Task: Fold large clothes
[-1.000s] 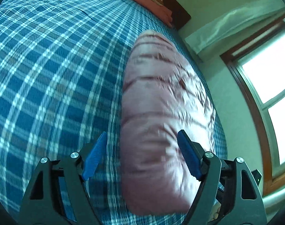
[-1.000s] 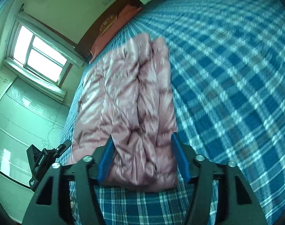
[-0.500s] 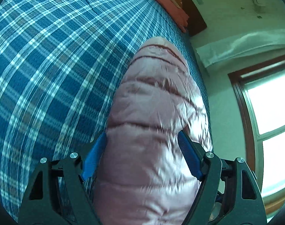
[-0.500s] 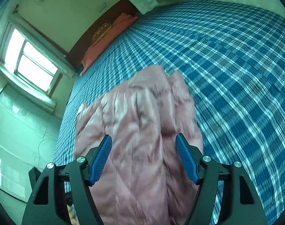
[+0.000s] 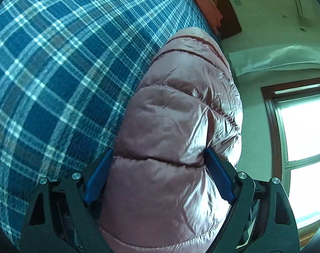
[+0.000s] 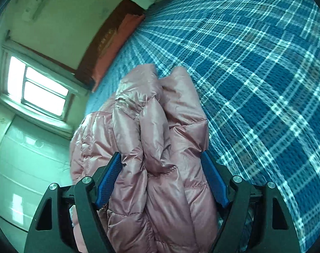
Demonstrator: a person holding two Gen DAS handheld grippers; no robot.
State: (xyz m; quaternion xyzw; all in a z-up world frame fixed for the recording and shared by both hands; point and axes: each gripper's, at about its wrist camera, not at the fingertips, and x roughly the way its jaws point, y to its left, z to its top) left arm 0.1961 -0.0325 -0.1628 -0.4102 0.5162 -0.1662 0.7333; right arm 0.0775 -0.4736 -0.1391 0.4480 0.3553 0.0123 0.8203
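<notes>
A shiny pink quilted puffer jacket lies folded lengthwise on a bed with a blue plaid cover. My left gripper is open wide, with the thick end of the jacket filling the gap between its blue pads. In the right wrist view the jacket shows bunched folds. My right gripper is open as well, its blue pads standing on either side of the bundle. The jacket's near end is hidden under both grippers.
A red pillow and a dark wooden headboard are at the far end of the bed. A bright window and a pale curtain are beside the bed. Plaid cover stretches beyond the jacket.
Both grippers have moved forward onto the jacket, so its end now fills the space between the pads. The jaws stay wide apart.
</notes>
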